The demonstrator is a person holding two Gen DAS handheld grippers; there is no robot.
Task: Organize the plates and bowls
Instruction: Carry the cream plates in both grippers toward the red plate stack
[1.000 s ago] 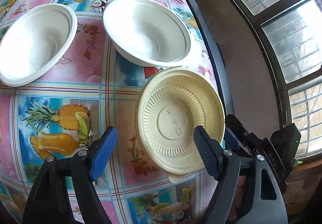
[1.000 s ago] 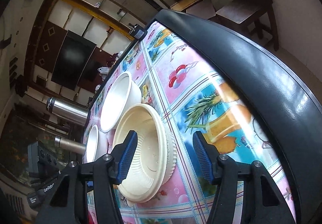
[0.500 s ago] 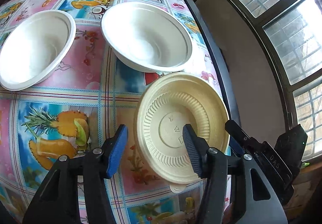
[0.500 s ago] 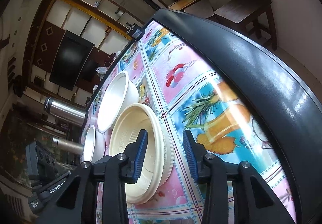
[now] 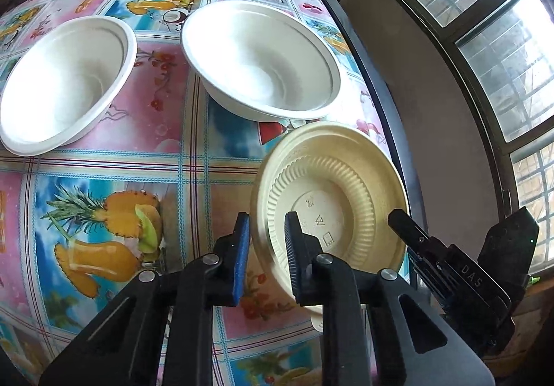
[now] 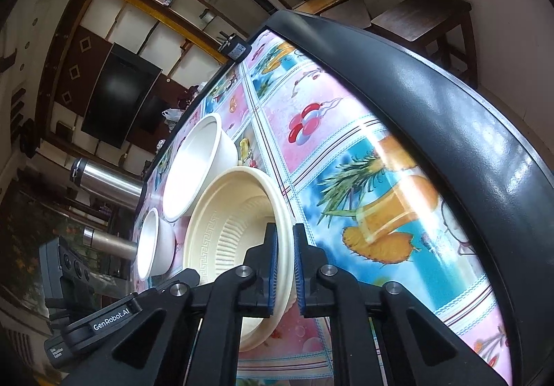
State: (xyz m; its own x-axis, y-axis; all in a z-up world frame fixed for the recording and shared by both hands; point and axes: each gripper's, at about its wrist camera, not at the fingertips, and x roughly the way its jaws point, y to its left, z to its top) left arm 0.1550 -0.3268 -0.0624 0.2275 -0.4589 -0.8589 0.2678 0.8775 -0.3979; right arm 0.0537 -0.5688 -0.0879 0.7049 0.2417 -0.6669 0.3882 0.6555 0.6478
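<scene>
Cream plate [image 5: 332,199], at the table's [image 5: 155,129] window-side edge near two white bowls [image 5: 259,56]: left gripper [image 5: 266,247] and right gripper [image 6: 284,264] each pinch opposite rims; lift evenly, level, without flexing it.

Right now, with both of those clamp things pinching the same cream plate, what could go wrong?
1. The left gripper and right gripper each pinch a rim of the ribbed cream disposable plate; uneven pulling might bend or tear it.
2. The plate sits close to the black table edge, so a slip could send it off.
3. Lifting carelessly might bump the nearer white paper bowl.
</scene>
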